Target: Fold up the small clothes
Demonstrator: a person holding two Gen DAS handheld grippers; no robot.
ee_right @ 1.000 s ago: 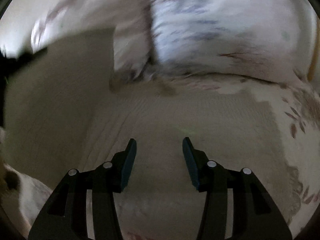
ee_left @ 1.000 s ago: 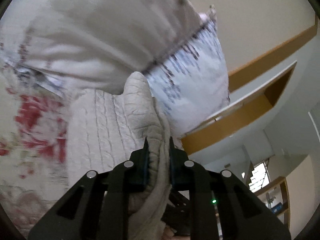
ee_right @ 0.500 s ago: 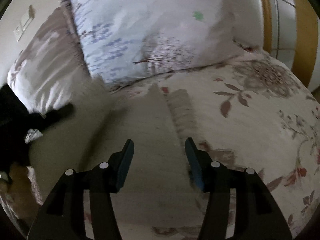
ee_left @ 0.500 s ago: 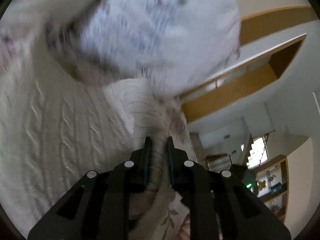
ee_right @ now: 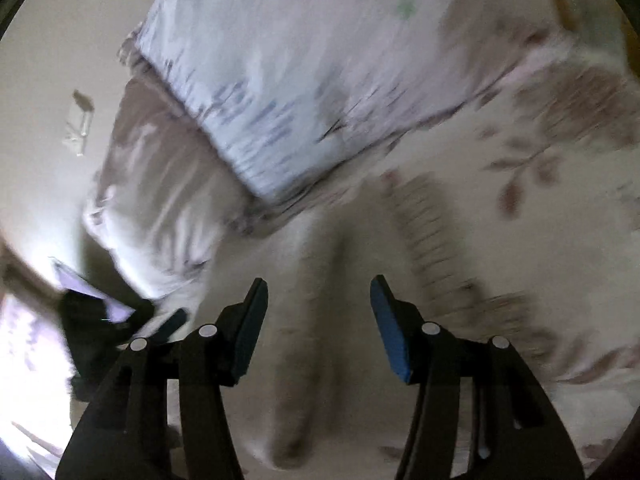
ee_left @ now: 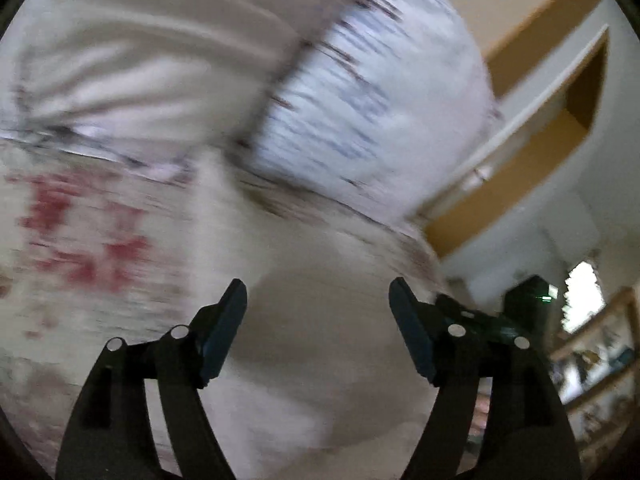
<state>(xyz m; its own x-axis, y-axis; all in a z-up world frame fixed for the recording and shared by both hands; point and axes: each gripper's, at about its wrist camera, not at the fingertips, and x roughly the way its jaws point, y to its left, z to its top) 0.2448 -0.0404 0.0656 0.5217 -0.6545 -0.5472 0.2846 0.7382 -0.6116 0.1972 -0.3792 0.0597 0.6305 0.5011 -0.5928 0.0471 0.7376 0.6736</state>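
Observation:
A cream cable-knit sweater (ee_left: pixel 312 288) lies on the floral bedspread (ee_left: pixel 80 240). Both views are blurred by motion. My left gripper (ee_left: pixel 318 300) is open and empty just above the sweater. The sweater also shows in the right wrist view (ee_right: pixel 328 280), with a ribbed edge on its right side and a raised fold running toward me. My right gripper (ee_right: pixel 318 300) is open and empty above it.
Two pillows lean at the head of the bed, a beige one (ee_left: pixel 160 40) and a blue-printed one (ee_left: pixel 380 100). A wooden headboard ledge (ee_left: pixel 540 128) and shelves (ee_left: pixel 600 340) stand to the right. The left gripper's dark body (ee_right: pixel 104 332) shows at the right view's left.
My left gripper was shut on a fold of the sweater; it has opened and let it go. The sweater now lies flat. Both cameras have swung. The right gripper stayed open.

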